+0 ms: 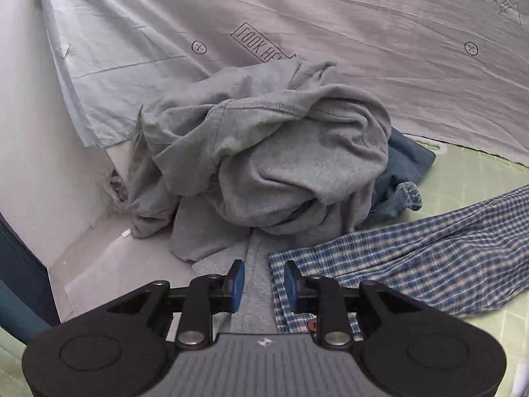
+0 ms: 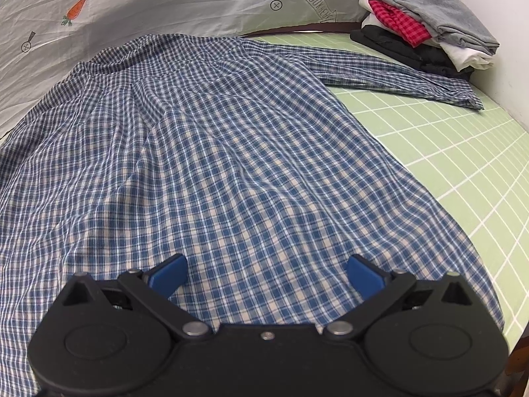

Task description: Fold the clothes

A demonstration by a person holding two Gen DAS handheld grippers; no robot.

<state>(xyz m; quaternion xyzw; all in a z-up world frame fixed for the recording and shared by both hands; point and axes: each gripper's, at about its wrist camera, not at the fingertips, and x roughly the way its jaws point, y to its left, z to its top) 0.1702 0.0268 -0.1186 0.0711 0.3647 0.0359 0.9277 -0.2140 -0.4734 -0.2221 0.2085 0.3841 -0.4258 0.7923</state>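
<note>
The left gripper (image 1: 264,281) is hovering with its jaws partly spread and pinching nothing, over the edge of the blue-and-white checked cotton shirt (image 2: 211,165). The right gripper (image 2: 266,276) is standing spread wide above that shirt, which is lying flat. Ahead of the left gripper, a crumpled grey garment (image 1: 264,158) is sitting in a heap.

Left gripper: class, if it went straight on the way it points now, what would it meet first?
Probably the grey cloth strip lying between the open fingers of the left gripper, with the crumpled grey garment pile beyond; depth is hard to judge.
</note>
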